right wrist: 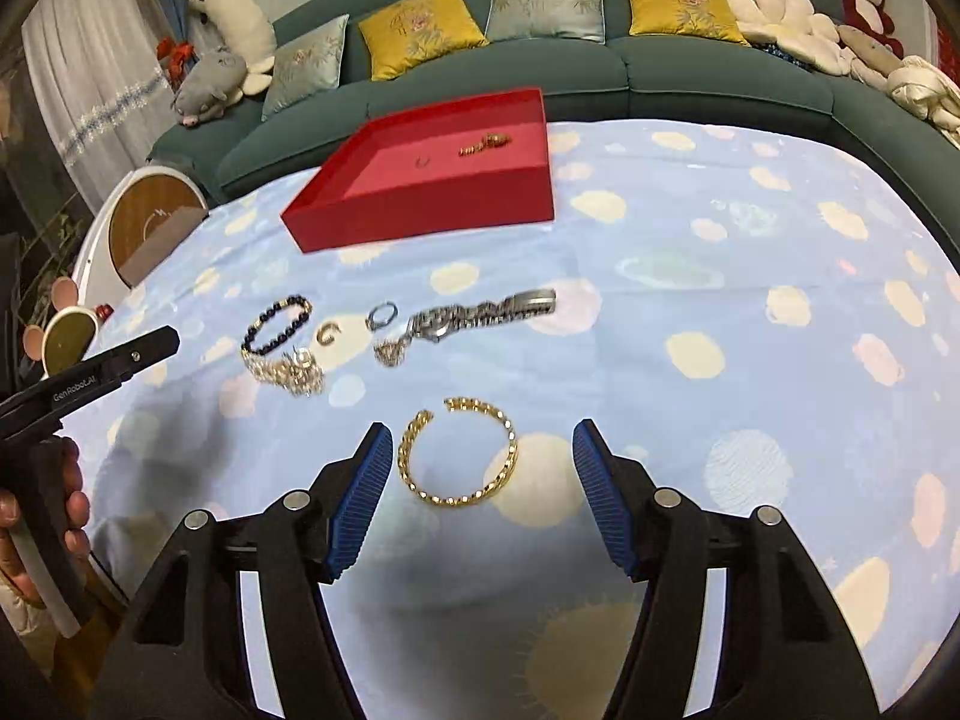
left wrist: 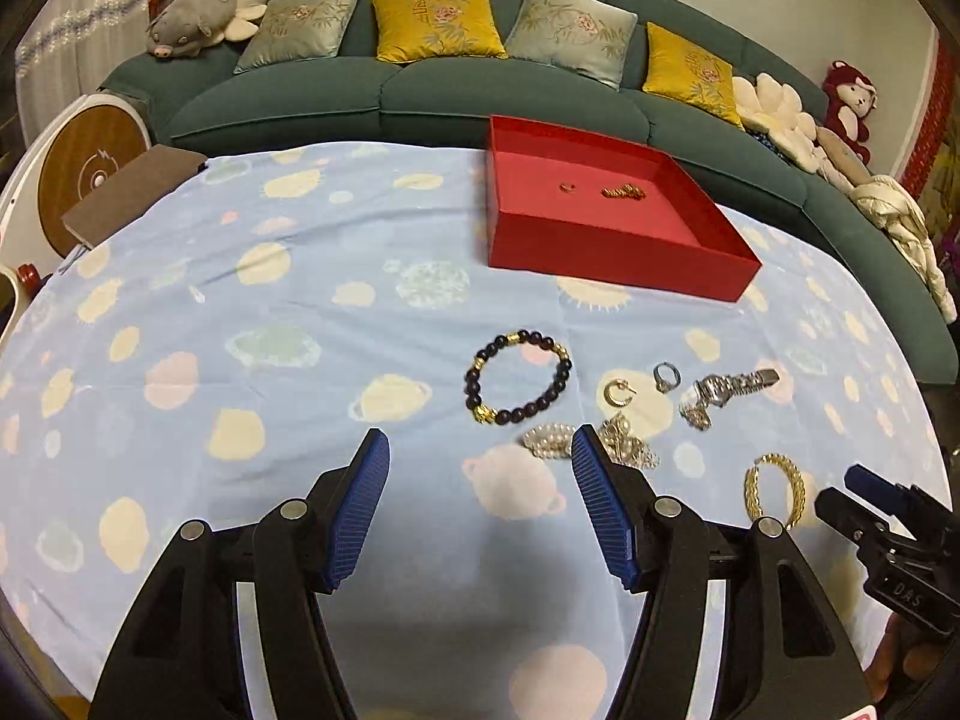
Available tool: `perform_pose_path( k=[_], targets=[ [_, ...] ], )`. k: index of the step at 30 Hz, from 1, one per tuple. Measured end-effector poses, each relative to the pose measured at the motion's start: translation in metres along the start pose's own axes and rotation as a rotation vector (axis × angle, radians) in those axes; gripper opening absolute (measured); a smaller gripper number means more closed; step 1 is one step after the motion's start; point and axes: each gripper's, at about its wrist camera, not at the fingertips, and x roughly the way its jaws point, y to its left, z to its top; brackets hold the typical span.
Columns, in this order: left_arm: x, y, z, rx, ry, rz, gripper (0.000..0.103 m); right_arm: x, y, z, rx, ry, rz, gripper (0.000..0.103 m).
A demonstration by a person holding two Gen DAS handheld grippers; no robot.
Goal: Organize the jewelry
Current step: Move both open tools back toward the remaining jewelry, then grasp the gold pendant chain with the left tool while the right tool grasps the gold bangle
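**Desk:** What step is this?

**Photographer:** A pickup, by my reading. The right gripper (right wrist: 480, 456) hangs over the blue patterned cloth (right wrist: 720, 312) with its jaws spread and empty, the gold chain bracelet (right wrist: 459, 453) lying on the cloth between the blue pads (right wrist: 363, 480), untouched. The left gripper (left wrist: 480, 462) also stands open with nothing in it, just short of the pearl pieces (left wrist: 549, 441).

**Desk:** And next?

**Photographer:** Likely lower, close on the thin chain without snagging the cloth, then carry it to the red tray (right wrist: 420, 210) at the far side, near the sofa.

**Desk:** Count?

**Photographer:** Two pieces already in the tray: a small ring (left wrist: 567, 186) and a gold chain (left wrist: 624, 192). On the cloth: one dark beaded bracelet (left wrist: 519, 378), one gold hoop earring (left wrist: 617, 391), one silver ring (left wrist: 666, 375), one steel wristwatch (left wrist: 735, 385) with a small tangled piece just beside it, the pearl cluster, which I cannot separate into a firm number, and the one gold bracelet.
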Motion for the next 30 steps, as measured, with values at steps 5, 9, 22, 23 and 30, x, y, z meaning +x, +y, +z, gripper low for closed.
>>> perform_pose_path(
  k=[5,9,22,23,30],
  targets=[
    [0.009,-0.017,-0.015,0.087,-0.014,-0.006,0.061,0.017,0.017,-0.013,-0.087,0.003,-0.037,0.068],
    [0.013,-0.024,-0.017,0.104,-0.013,-0.054,0.061,0.033,0.017,-0.012,-0.083,0.023,-0.037,0.068],
    [0.024,-0.023,-0.022,0.092,0.021,-0.061,0.062,0.044,0.020,-0.018,-0.144,0.026,-0.053,0.058],
    [0.024,-0.023,-0.022,0.092,0.020,-0.060,0.062,0.043,0.021,-0.018,-0.149,0.025,-0.059,0.057],
    [0.025,-0.029,-0.018,0.069,0.026,-0.119,0.062,0.040,0.021,-0.017,-0.149,0.017,-0.060,0.056]
  ],
)
